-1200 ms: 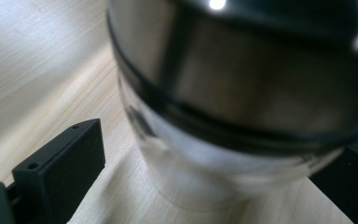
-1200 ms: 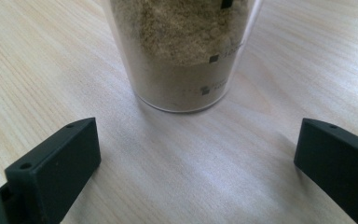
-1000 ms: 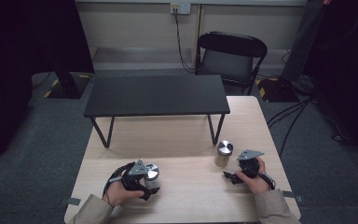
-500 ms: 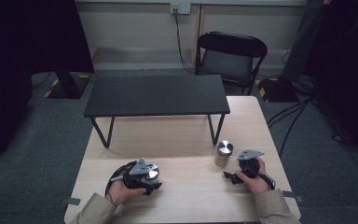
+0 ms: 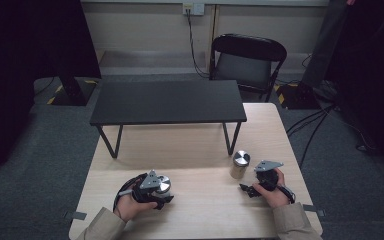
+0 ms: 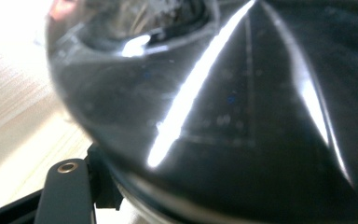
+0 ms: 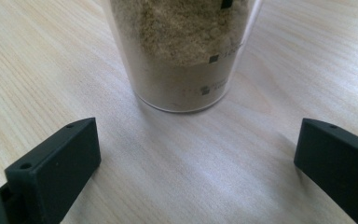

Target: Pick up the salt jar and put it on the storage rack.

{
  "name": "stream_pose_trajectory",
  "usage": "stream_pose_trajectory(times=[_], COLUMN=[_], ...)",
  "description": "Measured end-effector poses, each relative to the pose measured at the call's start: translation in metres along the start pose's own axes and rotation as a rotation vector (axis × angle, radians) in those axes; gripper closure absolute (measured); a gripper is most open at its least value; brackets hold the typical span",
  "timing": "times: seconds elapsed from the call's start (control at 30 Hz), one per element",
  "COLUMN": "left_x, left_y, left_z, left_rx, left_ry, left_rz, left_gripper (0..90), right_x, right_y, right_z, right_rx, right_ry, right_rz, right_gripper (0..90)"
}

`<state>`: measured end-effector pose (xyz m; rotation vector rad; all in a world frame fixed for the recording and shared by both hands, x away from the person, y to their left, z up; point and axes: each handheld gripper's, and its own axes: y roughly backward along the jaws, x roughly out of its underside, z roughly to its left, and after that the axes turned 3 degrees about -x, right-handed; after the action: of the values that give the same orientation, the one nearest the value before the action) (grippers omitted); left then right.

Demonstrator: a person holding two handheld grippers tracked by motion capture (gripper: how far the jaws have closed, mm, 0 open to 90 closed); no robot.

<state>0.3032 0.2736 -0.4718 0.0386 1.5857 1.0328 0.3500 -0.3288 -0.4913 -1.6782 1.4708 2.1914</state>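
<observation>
While the left tool point(image 5: 156, 192) sits at about seven o'clock on the wooden surface point(image 5: 200, 150), its jaws have just been closing and now clamp a shiny metal container point(image 5: 163, 184), which looms dark and glossy right against the lens in the left gripper view point(image 6: 223, 116). So the first grasp looks done. The right tool point(image 5: 252, 190), at about five o'clock, has its jaws spread wide and holds nothing; the clear jar point(image 5: 239, 165) of sandy powder with a metal lid stands upright just beyond them, at about twelve o'clock from the tool, not yet gripped. That grasp is left to do. The right gripper view shows the jar's powder and printed marks point(image 7: 186, 56), which the high view cannot resolve. Farther off stand a black bench point(image 5: 167, 102) and a chair point(image 5: 247, 62)
</observation>
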Motion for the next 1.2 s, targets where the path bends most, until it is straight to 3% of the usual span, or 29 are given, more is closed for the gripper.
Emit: stream_pose_trajectory(times=[0.17,0.73,1.2], left_x=[-0.002,-0.035,-0.087], left_y=[0.006,0.048,0.074], left_z=[0.0,0.017,0.027], left_rx=[-0.015,-0.036,-0.024], left_ry=[0.005,0.039,-0.004], left_rz=[-0.013,-0.049,-0.082], left_gripper=[30.4,30.5,30.5], right_x=[0.0,0.0,0.0], right_y=[0.0,0.0,0.0], right_z=[0.0,0.0,0.0], right_rx=[0.0,0.0,0.0], right_ry=[-0.002,-0.002,-0.002], right_rz=[0.0,0.001,0.001], right_gripper=[0.0,0.0,0.0])
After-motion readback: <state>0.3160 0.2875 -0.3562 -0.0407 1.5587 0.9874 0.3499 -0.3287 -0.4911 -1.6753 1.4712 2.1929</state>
